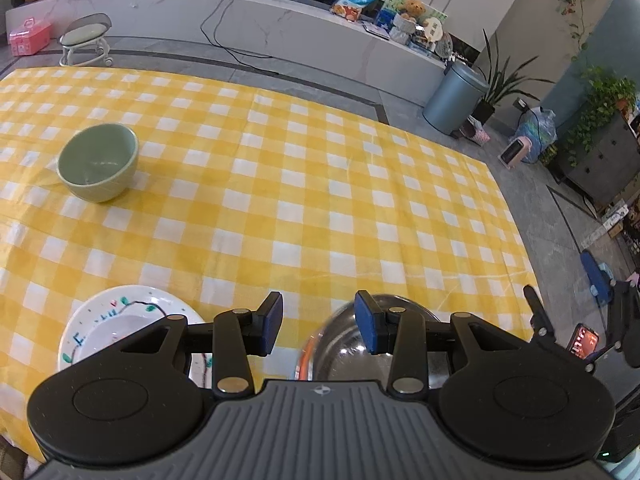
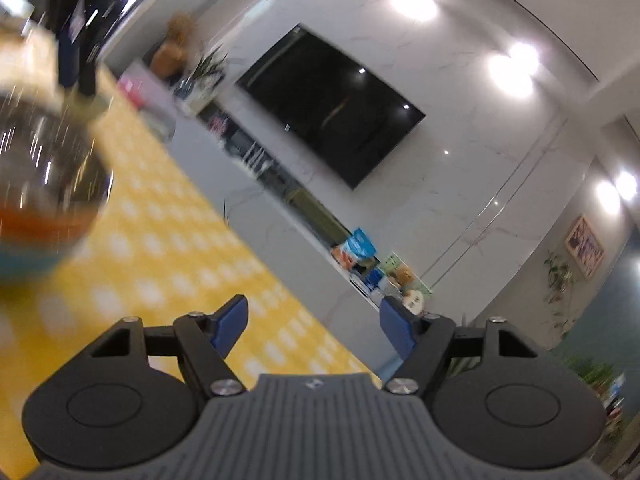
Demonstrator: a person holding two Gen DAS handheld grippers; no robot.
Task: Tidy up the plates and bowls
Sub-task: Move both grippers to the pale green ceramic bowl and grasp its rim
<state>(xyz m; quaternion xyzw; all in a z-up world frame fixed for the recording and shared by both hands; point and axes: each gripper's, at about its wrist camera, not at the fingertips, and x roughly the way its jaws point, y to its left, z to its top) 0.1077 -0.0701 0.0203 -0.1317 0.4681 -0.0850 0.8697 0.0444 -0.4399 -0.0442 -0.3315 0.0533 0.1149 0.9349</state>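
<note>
In the left wrist view a green bowl (image 1: pixel 98 168) stands upright on the yellow checked tablecloth (image 1: pixel 304 184) at the far left. A white plate with painted marks (image 1: pixel 120 322) lies near the front, partly under my left finger. A shiny steel bowl (image 1: pixel 348 344) sits under my right finger, mostly hidden. My left gripper (image 1: pixel 318 326) is open and empty above the cloth between plate and steel bowl. In the blurred right wrist view my right gripper (image 2: pixel 314 330) is open and empty, tilted over the table edge; the steel bowl (image 2: pixel 44 184) is at the left.
The table's far edge (image 1: pixel 280 84) and right edge (image 1: pixel 508 216) drop to a grey floor. A stool (image 1: pixel 86 38), a bin (image 1: pixel 454 98) and a long white counter (image 1: pixel 256 20) stand beyond. A wall television (image 2: pixel 332 104) shows in the right wrist view.
</note>
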